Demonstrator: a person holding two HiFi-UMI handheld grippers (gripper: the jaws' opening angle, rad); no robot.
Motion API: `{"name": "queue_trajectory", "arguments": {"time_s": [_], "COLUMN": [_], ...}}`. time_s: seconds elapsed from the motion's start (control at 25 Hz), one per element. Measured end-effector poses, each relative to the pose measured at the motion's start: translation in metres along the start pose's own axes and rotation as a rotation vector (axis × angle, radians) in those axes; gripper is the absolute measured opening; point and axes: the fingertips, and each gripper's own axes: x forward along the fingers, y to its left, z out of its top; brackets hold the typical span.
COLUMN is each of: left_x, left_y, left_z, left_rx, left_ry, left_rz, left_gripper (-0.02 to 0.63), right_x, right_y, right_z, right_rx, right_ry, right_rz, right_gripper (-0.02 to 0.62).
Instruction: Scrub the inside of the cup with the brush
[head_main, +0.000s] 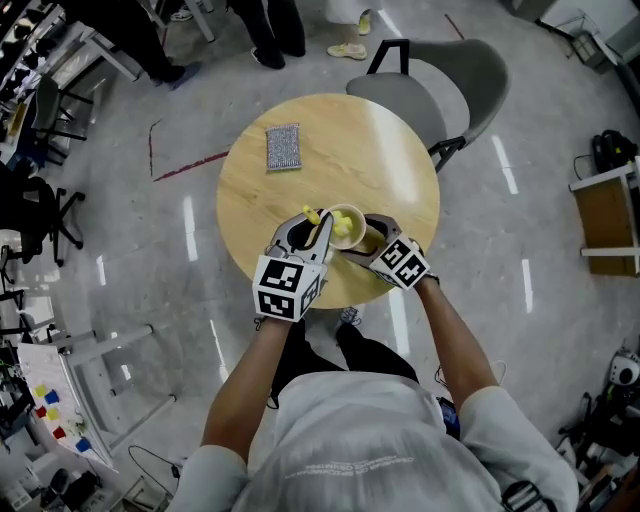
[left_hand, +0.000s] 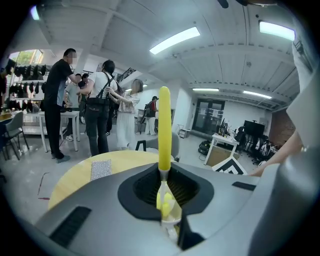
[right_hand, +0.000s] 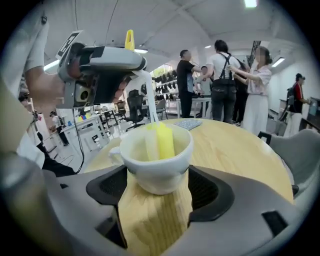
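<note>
A: Where's the cup (head_main: 345, 226)?

B: On the round wooden table (head_main: 390, 160). In the head view it stands just off the table's middle, toward 5 o'clock and close to the near edge. It is white and upright, and in the right gripper view its handle sticks out at 9 o'clock.

A: And the brush (left_hand: 164, 130)?

B: The left gripper (head_main: 312, 232) has it. In the left gripper view the jaws are clamped together on the thin white stem, and the yellow handle rises straight to 12 o'clock above them. The yellow head is down inside the cup, which shows plainly in the right gripper view.

A: From which side does that gripper come?

B: In the head view it comes from about 8 o'clock of the cup.

A: What about the right gripper (head_main: 368, 236)?

B: It comes in from about 4 o'clock. Its jaws stand wide apart with the cup between them. The dark pads flank the cup at 3 and 9 o'clock, close to its wall, and I see no squeeze on it.

A: Anything else on the table?

B: A grey scouring pad (head_main: 283, 147) lies flat toward 11 o'clock, well apart from the cup.

A: And beyond the table?

B: A grey chair (head_main: 450, 90) sits at the table's 1 o'clock. Several people (right_hand: 220, 85) stand together far behind.
</note>
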Motion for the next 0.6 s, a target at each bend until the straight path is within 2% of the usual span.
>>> {"name": "queue_trajectory", "arguments": {"time_s": [0.2, 0.36, 0.52, 0.6], "left_x": [-0.002, 0.002, 0.012, 0.014], "left_y": [-0.007, -0.017, -0.029, -0.034], "left_z": [-0.002, -0.001, 0.002, 0.003], "left_rx": [0.046, 0.104, 0.127, 0.094], "left_ry": [-0.01, -0.001, 0.006, 0.001], "left_rz": [0.006, -0.009, -0.033, -0.042], "left_gripper": [0.048, 0.048, 0.049, 0.049], "right_x": [-0.002, -0.002, -0.003, -0.003], "right_y": [0.007, 0.012, 0.011, 0.011], "right_z": [0.002, -0.003, -0.005, -0.006], "right_rx": [0.092, 0.133, 0.139, 0.128], "right_ry": [-0.061, -0.069, -0.064, -0.054], "right_rz": [-0.145, -0.233, -0.256, -0.255], "right_gripper": [0.388, 0.358, 0.348, 0.349]}}
